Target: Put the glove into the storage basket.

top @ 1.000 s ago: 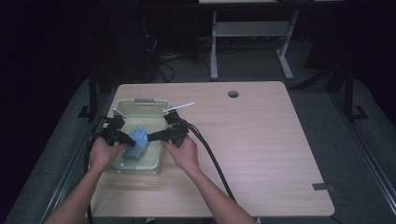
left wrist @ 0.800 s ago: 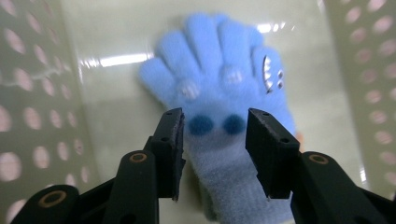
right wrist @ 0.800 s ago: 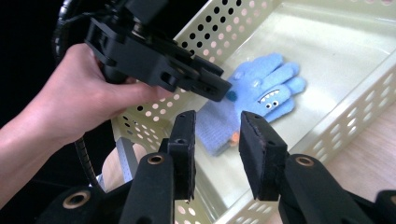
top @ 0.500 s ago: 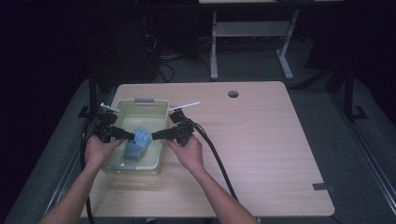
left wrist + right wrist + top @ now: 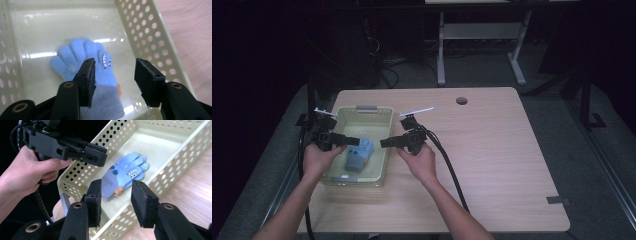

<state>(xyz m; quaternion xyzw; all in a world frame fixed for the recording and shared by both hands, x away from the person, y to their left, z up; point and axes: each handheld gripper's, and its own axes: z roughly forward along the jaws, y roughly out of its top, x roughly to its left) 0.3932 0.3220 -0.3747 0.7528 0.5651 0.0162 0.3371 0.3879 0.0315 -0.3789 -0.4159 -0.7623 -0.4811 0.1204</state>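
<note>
A blue knitted glove (image 5: 359, 156) with a grey cuff and a small toothy face lies flat on the floor of a pale yellow perforated basket (image 5: 364, 111). My left gripper (image 5: 354, 141) hovers at the basket's left side, its jaws having just been opening. In the left gripper view it (image 5: 115, 62) stands open above the glove (image 5: 80, 53) with nothing between the pads. My right gripper (image 5: 384, 143) is over the basket's right wall, also just widened. It (image 5: 117, 183) is open and empty, the glove (image 5: 125, 171) beyond it. The left gripper (image 5: 96, 155) appears across the basket (image 5: 175, 160).
The basket sits at the left of a light wooden table (image 5: 502, 160) with a round cable hole (image 5: 461, 100) near the back. Black cables (image 5: 447, 165) trail from the right gripper across the tabletop. A strip of dark tape (image 5: 557, 201) lies at the front right edge.
Both grippers met over the glove in the basket's middle; they have drawn apart toward the left and right walls, a little higher, jaws wider. The glove now lies free on the basket floor.
</note>
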